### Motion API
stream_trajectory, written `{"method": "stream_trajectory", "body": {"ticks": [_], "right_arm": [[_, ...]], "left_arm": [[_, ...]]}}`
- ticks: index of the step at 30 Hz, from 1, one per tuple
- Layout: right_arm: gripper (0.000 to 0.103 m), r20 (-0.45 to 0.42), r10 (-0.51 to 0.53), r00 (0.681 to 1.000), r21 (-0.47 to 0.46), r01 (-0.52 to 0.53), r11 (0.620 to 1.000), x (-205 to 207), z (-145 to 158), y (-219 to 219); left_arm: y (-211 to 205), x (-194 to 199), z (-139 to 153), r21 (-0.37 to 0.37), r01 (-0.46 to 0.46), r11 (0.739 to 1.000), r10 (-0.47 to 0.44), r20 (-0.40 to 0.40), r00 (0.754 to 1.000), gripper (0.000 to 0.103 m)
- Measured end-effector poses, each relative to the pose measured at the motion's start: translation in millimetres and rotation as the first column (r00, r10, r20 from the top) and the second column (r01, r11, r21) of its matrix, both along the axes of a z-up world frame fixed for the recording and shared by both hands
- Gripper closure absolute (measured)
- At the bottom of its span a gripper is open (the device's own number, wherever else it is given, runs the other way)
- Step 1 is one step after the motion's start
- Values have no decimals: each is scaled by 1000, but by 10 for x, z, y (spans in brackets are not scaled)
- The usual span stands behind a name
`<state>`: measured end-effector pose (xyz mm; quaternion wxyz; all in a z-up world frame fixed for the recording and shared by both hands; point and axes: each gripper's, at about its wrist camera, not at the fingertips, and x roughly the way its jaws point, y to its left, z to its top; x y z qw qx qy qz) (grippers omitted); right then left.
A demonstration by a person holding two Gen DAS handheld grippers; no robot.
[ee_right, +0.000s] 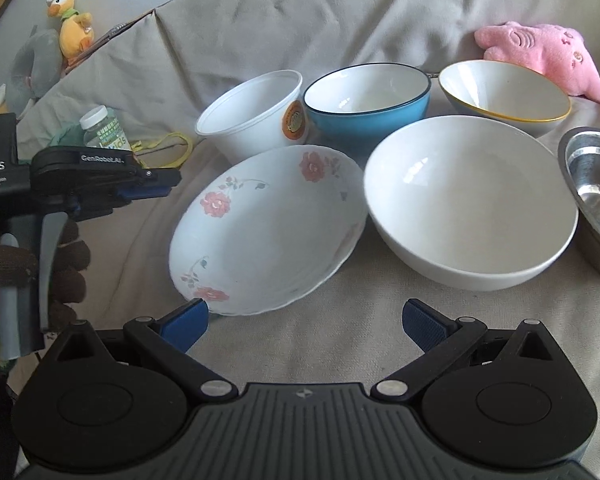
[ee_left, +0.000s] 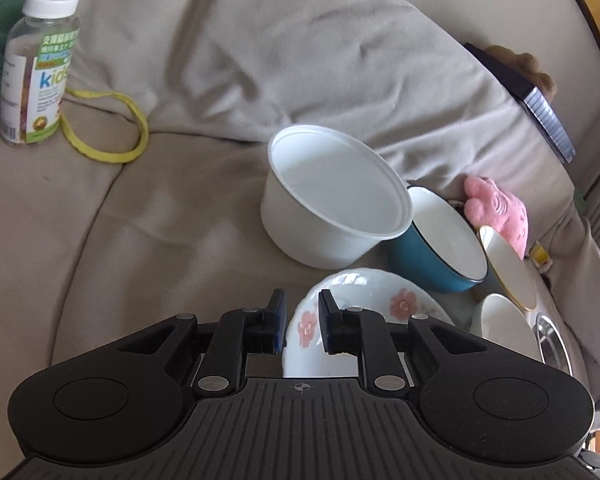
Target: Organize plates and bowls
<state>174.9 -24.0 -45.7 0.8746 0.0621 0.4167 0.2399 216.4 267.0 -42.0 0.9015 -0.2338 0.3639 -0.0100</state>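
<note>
A floral plate (ee_right: 268,232) lies on the beige sofa cover; it also shows in the left wrist view (ee_left: 364,308). Behind it stand a white plastic tub (ee_right: 252,120) (ee_left: 328,200), a blue bowl (ee_right: 368,100) (ee_left: 440,240) and a yellow-rimmed white bowl (ee_right: 504,96) (ee_left: 508,268). A large white bowl (ee_right: 468,200) sits right of the plate, a steel bowl (ee_right: 596,196) at the far right. My left gripper (ee_left: 303,326) is narrowly open, its pads either side of the plate's left rim; in the right wrist view (ee_right: 168,184) it sits left of the plate. My right gripper (ee_right: 306,322) is open, empty, just before the plate's near edge.
A vitamin bottle (ee_left: 36,68) and a yellow band (ee_left: 112,128) lie at the left. A pink plush (ee_right: 548,52) sits behind the bowls. A dark book (ee_left: 528,96) leans on the cushion. An orange plush (ee_right: 72,24) sits at the back left.
</note>
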Motion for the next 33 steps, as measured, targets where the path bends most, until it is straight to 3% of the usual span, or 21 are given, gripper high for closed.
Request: {"method": "stream_trajectory", "body": {"ticks": [4, 9, 15, 18, 27, 30, 33], "right_arm": [[0, -48, -34, 998, 49, 37, 998, 178, -122, 70], [24, -6, -96, 995, 4, 96, 995, 311, -213, 215], [39, -35, -97, 995, -6, 97, 995, 458, -290, 354], [39, -1, -86, 996, -63, 86, 994, 419, -269, 500], [38, -25, 14, 1000, -39, -15, 999, 249, -272, 679], [26, 1, 6, 1000, -49, -6, 999, 151, -211, 553], [22, 3, -19, 1000, -44, 19, 999, 66, -162, 262]], "left_arm": [[-64, 89, -141, 6, 23, 1000, -23, -35, 999, 84], [-47, 156, -317, -11, 20, 1000, -21, -68, 997, 84], [-82, 241, -430, -57, 55, 997, -62, -129, 990, 81], [-70, 169, -365, -13, 56, 998, -58, -130, 990, 80], [127, -140, -141, 56, -10, 998, 14, -65, 998, 81], [55, -231, 17, 133, -23, 991, 23, 0, 1000, 81], [-67, -263, 131, 192, -12, 981, 4, 41, 999, 81]]}}
